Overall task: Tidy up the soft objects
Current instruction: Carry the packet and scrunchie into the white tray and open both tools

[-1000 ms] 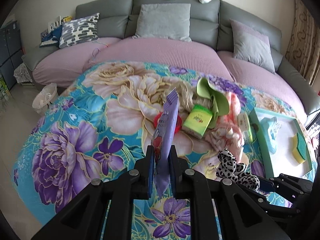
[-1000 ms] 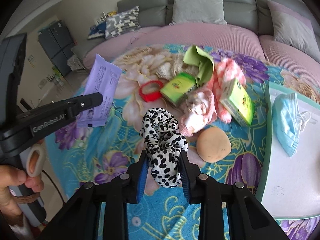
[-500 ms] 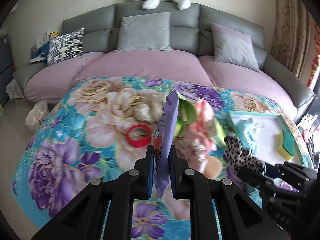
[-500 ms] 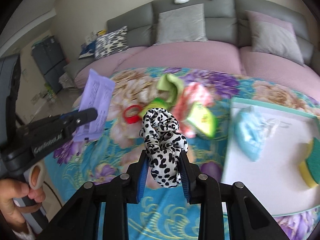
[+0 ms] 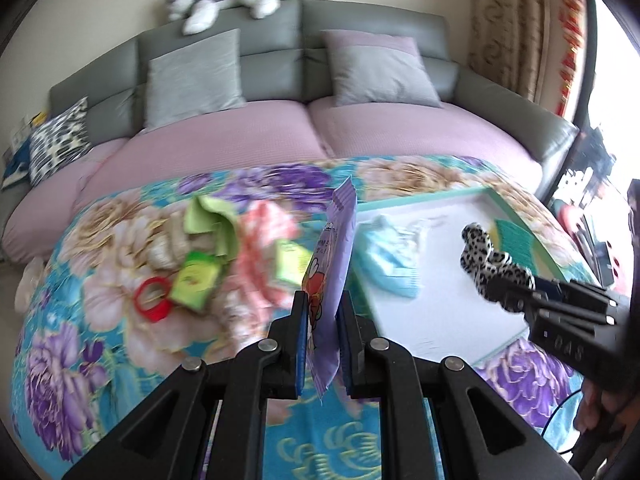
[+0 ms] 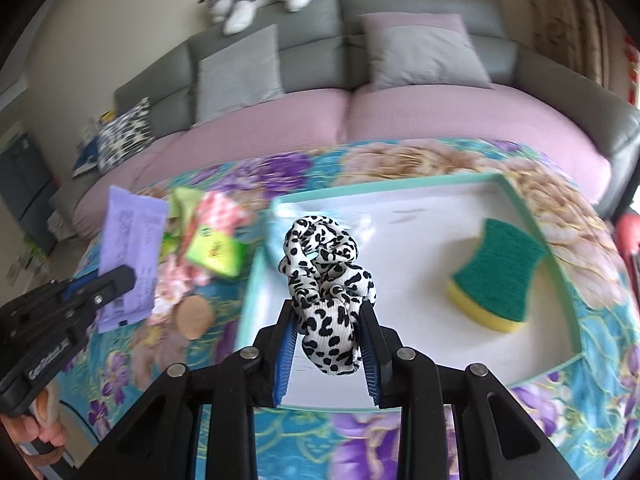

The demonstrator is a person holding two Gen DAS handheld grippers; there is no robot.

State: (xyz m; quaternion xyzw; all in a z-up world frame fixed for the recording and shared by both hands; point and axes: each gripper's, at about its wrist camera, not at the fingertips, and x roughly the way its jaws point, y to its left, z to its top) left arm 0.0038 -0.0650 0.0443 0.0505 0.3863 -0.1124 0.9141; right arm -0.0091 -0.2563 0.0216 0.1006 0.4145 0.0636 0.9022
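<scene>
Fingers of the left gripper (image 5: 323, 322) pinch a purple packet (image 5: 334, 264) upright, edge-on, above the floral cloth (image 5: 100, 340) just off the tray's left rim. Right gripper (image 6: 328, 340) fingers clamp a leopard-print scrunchie (image 6: 326, 276) over the near-left part of the white tray (image 6: 420, 344). Tray holds a blue face mask (image 5: 390, 264) at its left side and a green-yellow sponge (image 6: 496, 280) toward its right edge. Green tissue packs (image 5: 196, 280), pink cloth (image 5: 260, 248) and red ring (image 5: 150, 300) lie mid-cloth, left of the tray.

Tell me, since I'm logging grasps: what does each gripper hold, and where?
Left gripper: purple packet, pinched near its bottom edge. Right gripper: leopard-print scrunchie, clamped at its lower part.
</scene>
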